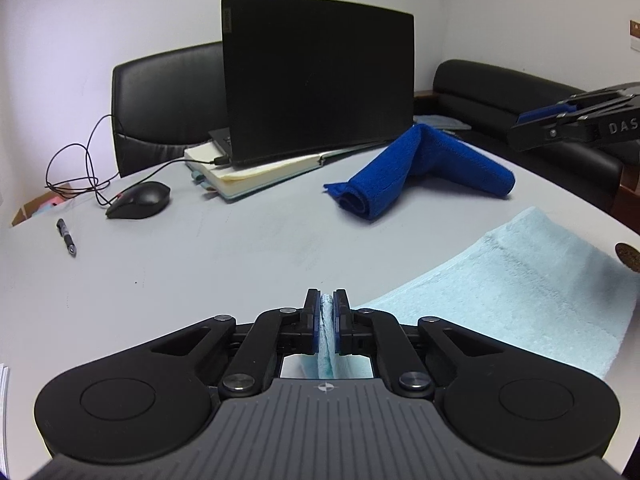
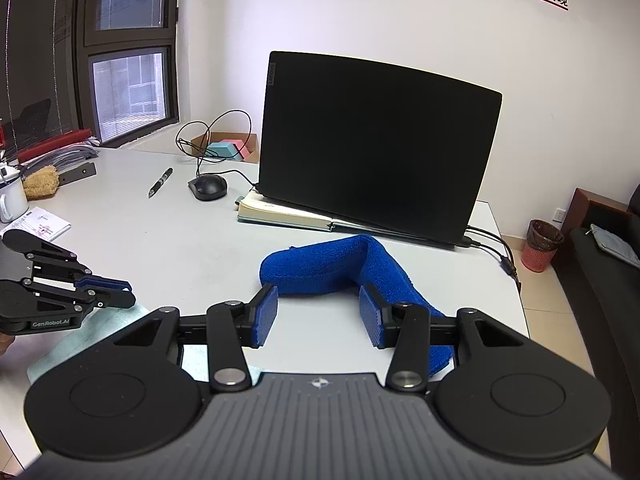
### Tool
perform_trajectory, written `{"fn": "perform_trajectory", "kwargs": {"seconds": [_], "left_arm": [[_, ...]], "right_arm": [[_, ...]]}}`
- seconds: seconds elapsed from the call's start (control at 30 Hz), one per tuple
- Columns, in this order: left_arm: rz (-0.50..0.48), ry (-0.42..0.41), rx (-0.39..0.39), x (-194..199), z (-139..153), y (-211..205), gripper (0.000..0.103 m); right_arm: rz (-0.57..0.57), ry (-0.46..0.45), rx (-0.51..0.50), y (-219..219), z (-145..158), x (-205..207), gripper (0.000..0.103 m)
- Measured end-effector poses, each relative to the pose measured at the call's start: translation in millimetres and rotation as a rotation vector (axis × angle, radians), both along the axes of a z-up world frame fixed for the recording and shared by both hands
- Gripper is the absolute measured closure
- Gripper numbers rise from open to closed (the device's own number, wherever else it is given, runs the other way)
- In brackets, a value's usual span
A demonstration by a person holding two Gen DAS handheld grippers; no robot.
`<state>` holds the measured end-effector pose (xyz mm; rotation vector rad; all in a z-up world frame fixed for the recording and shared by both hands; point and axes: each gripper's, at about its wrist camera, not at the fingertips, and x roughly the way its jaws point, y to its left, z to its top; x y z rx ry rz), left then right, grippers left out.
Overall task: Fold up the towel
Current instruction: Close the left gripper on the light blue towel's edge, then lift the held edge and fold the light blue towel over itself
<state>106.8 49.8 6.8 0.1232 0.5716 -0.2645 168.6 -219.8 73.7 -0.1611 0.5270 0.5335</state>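
Note:
A light blue towel (image 1: 532,280) lies flat on the white table, stretching to the right in the left wrist view. My left gripper (image 1: 327,300) is shut on its near left corner, with the cloth pinched between the blue pads. From the right wrist view the same gripper (image 2: 120,292) shows at the left edge over the towel (image 2: 72,344). My right gripper (image 2: 318,312) stands open above the table with nothing between its fingers. In the left wrist view it (image 1: 520,128) hangs at the far right, above the towel's far end.
A rolled dark blue cloth (image 1: 420,168) lies bent just past my right gripper (image 2: 340,268). Behind it stand a black laptop (image 2: 376,148) on a notebook (image 2: 280,212), a mouse (image 2: 208,186), a pen (image 2: 160,182) and a loose cable. The table's right edge (image 2: 516,280) is near.

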Motion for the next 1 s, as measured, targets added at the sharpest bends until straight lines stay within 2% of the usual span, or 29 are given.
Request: {"fn": "perform_trajectory", "kwargs": {"seconds": [0.3,0.47,0.73,1.0], "left_arm": [[-0.027,-0.003,-0.205,-30,19,-8,0.096],[-0.058,-0.017,-0.269,-47,28,-20,0.096],[-0.140,-0.035,-0.243,-81,23,-69,0.096],[-0.257,0.002,-0.241,-94,8,-121,0.096]], "right_arm": [[0.027,0.039,0.054,1,-10,-31,0.056],[0.026,0.071,0.095,-2,-17,-56,0.056],[-0.068,0.108,0.138,-28,-25,-87,0.056],[-0.156,0.108,0.137,-58,-32,-118,0.056]]}}
